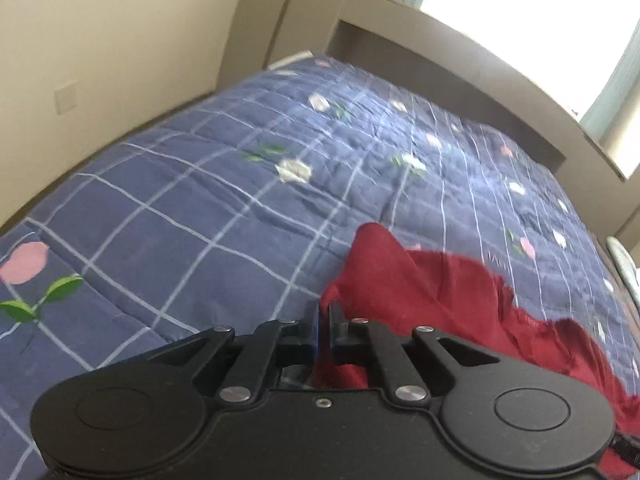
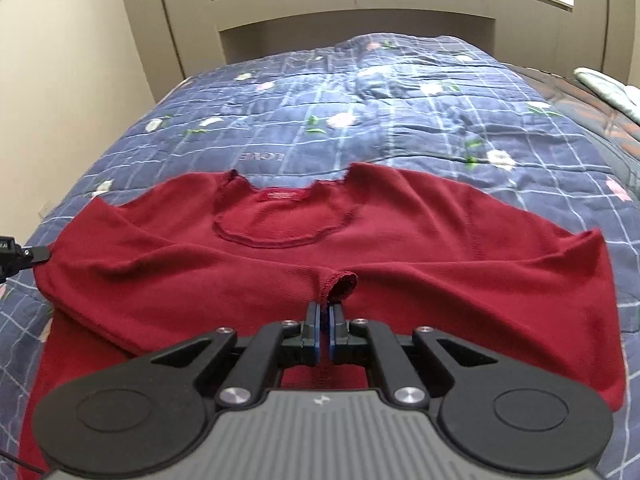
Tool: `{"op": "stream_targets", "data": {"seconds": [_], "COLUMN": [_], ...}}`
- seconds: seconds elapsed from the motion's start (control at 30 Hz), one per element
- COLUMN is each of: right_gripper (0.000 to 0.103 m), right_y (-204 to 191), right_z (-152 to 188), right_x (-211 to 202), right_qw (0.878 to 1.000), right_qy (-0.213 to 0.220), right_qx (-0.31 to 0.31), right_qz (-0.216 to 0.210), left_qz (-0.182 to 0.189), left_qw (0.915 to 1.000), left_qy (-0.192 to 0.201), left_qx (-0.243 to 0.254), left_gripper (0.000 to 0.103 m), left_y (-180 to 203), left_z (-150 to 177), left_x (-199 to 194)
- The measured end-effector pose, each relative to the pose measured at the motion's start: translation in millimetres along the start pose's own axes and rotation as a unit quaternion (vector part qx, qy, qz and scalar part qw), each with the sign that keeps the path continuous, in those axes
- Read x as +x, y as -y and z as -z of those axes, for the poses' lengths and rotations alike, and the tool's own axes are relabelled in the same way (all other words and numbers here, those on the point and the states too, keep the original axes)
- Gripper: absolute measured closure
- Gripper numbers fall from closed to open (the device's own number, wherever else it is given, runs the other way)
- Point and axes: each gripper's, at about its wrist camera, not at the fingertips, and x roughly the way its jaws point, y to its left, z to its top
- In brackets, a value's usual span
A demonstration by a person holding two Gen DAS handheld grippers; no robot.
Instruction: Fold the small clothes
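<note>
A bed (image 2: pixel 400 128) fills both views, covered by a blue checked quilt (image 1: pixel 200 216) printed with pink and white flowers and green leaves. Behind it stand a beige wall (image 1: pixel 100 40) and a bright window (image 1: pixel 520 12) with a pale ledge under it.

A dark red top (image 2: pixel 420 248) lies spread on the near part of the quilt, neckline away from the camera, a small label showing inside the collar. Both sleeves are folded inward, so their cuffs meet at the middle of the chest.

The right gripper (image 2: pixel 324 320) has its jaws closed on a cuff there, red fabric pinched between the blue pads (the cuff's hemmed opening stands just past the fingertips).

The left gripper (image 1: pixel 323 320) is at the top's left edge, its jaws drawn together with a fold of red cloth squeezed between them. In the right wrist view its black tip (image 2: pixel 38 254) touches that same edge.
</note>
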Motion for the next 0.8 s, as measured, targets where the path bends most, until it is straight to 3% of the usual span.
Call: {"op": "stream_targets", "data": {"seconds": [0.13,0.23,0.27,0.3,0.33,0.37,0.43,0.5,0.63,0.8], "right_gripper": [0.095,0.083,0.071,0.056,0.047,0.034,0.026,0.008,0.003,0.002], "right_y": [-7.6,-7.0,-4.9,-1.3,3.3,7.9,22.1,38.8,84.7,145.5], "right_z": [2.4,5.1,6.3,7.4,8.7,9.8,11.6,11.9,15.7,33.2], "right_x": [9.9,9.3,6.8,3.7,-0.3,-4.4,-15.0,-23.4,-33.9,-41.4], "right_qw": [1.0,1.0,1.0,1.0,1.0,1.0,1.0,0.998,0.993,0.98], "right_qy": [-0.011,-0.01,-0.007,-0.005,-0.001,0.004,0.019,0.028,0.029,0.011], "right_qx": [-0.01,-0.012,-0.01,-0.005,-0.001,0.003,0.012,0.024,0.074,0.186], "right_qz": [0.0,0.007,0.007,0.005,0.007,0.01,0.022,0.049,0.084,0.069], "left_qz": [-0.021,-0.022,-0.023,-0.027,-0.026,-0.023,-0.022,-0.031,-0.033,-0.038], "left_qw": [0.9981,0.996,0.9961,0.9965,0.9969,0.9972,0.9983,0.9992,0.9993,0.9981], "left_qy": [-0.023,-0.037,-0.035,-0.032,-0.029,-0.029,-0.023,-0.013,-0.016,-0.048], "left_qx": [-0.054,-0.078,-0.077,-0.073,-0.068,-0.066,-0.049,-0.022,-0.002,-0.003], "left_gripper": [0.099,0.094,0.091,0.08,0.071,0.066,0.053,0.044,0.028,0.018], "left_y": [-16.3,-23.9,-23.6,-22.8,-22.8,-21.9,-16.9,-8.4,3.9,8.6], "left_z": [1.9,4.0,3.1,2.6,2.3,2.3,3.7,7.7,21.0,45.2], "left_x": [11.9,17.1,14.9,12.3,9.1,5.6,-2.5,-10.0,-24.6,-35.9]}}
